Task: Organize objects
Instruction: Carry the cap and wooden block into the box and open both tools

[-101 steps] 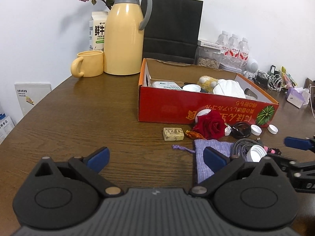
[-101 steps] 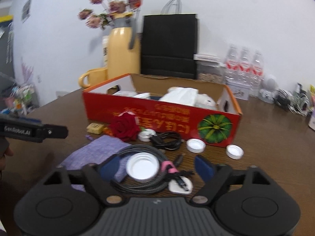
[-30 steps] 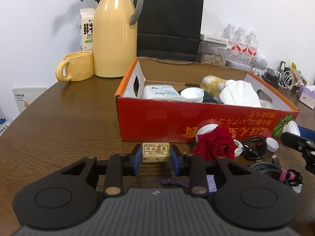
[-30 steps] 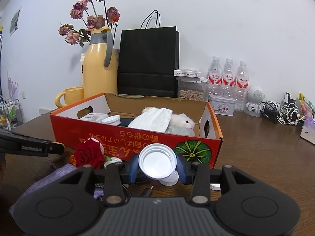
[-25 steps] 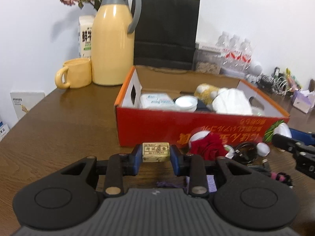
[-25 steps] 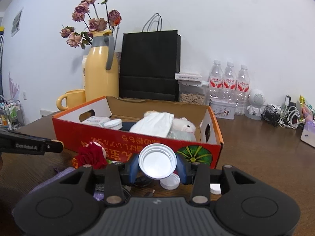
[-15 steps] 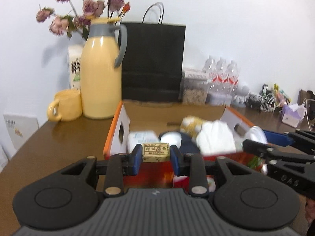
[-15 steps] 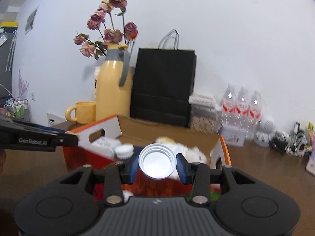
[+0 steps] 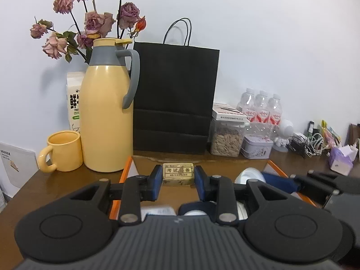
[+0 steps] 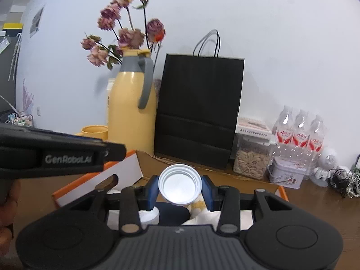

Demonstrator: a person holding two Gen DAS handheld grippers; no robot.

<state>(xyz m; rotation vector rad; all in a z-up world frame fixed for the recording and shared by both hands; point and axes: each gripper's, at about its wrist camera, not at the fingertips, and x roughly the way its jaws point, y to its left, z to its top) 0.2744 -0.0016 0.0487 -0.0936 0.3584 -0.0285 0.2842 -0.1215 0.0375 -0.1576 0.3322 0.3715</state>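
Behind the counter (image 9: pixel 56 180) stands a white wall, and above the box (image 10: pixel 126 171) the left hand-held gripper (image 9: pixel 178 178) clamps an eraser (image 9: pixel 178 172) while the right hand-held gripper (image 10: pixel 179 190) clamps a lid (image 10: pixel 179 187).

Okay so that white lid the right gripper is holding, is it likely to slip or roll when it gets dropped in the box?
The white lid looks like thin, light plastic. Pinched only at its rim, it could probably twist. Being round, it may roll briefly, though the cardboard box should contain it.

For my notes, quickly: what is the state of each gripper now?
Left gripper: closed on small yellowed rectangular eraser.
Right gripper: closed on round white plastic lid.
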